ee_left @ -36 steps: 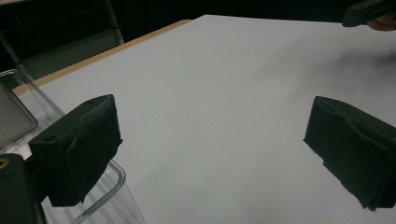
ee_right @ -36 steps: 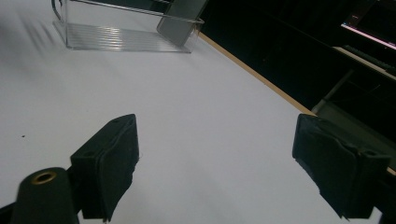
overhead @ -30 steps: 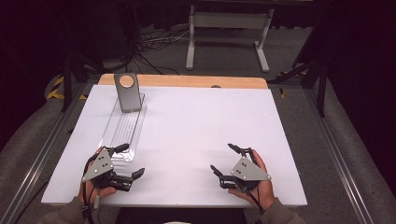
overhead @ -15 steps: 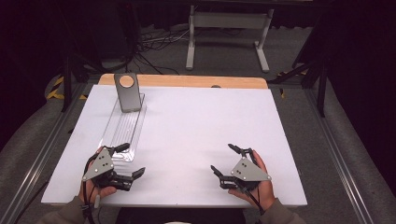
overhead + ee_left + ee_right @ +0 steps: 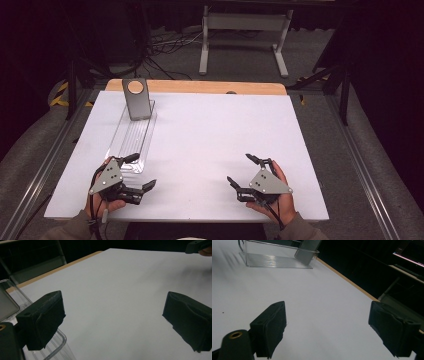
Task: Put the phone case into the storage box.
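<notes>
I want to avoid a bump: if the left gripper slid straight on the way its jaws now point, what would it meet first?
Probably nothing soon. The left gripper, jaws open, faces bare white table; the clear tray sits off beside one jaw. Much farther along, the right gripper lies near that line, though depth is unclear.

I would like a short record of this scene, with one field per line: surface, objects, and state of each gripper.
surface: white table, wooden strip at far edge
tray: clear plastic tray, far left of table
block: grey block with a round tan spot, standing at the tray's far end
left gripper: open, holding nothing, beside the tray's near end
right gripper: open, holding nothing, near right
</notes>
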The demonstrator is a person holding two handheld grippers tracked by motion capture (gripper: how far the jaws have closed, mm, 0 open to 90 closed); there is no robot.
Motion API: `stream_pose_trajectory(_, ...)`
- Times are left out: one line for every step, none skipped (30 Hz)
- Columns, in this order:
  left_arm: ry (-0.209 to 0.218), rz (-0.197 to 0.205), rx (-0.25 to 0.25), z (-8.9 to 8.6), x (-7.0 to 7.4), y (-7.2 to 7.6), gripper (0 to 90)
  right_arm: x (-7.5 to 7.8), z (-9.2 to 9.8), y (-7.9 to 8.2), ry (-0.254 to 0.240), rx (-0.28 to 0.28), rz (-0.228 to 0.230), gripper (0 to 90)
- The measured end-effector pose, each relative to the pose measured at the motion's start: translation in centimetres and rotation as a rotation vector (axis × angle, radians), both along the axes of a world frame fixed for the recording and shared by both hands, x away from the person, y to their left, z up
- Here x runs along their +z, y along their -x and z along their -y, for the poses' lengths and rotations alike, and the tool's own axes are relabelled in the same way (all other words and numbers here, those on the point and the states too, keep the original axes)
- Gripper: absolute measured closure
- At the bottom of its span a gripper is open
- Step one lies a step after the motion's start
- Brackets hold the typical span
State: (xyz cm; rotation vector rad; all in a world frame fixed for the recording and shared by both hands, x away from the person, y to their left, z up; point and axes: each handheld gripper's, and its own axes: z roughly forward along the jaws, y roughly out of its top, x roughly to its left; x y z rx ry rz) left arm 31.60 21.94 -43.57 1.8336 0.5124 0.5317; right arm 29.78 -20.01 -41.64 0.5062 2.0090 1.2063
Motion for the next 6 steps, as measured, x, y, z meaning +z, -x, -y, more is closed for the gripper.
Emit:
stream_pose_trajectory(-0.005,0.005,-0.004,0.05,0.03,0.03,4.3,-0.02,-0.01,0.01,0.000,-0.001,-0.004,15.7)
stream_pose_trajectory(-0.008,0.005,-0.007,0.11,0.07,0.09,4.3,-0.04,-0.02,0.01,0.003,-0.002,-0.004,15.7)
stream_pose_trajectory(-0.015,0.009,-0.009,0.19,0.09,0.18,4.3,-0.05,-0.02,0.00,0.003,-0.002,-0.004,15.7)
stream_pose_trajectory(-0.015,0.009,-0.009,0.19,0.09,0.18,4.2,-0.04,0.00,-0.03,0.004,-0.001,-0.006,15.7)
stream_pose_trajectory(-0.014,0.015,-0.007,0.24,0.11,0.25,4.2,-0.04,0.00,-0.03,0.004,-0.001,-0.006,15.7)
stream_pose_trajectory(-0.016,0.018,-0.007,0.24,0.15,0.28,4.3,-0.04,-0.01,-0.05,0.002,-0.001,-0.005,15.7)
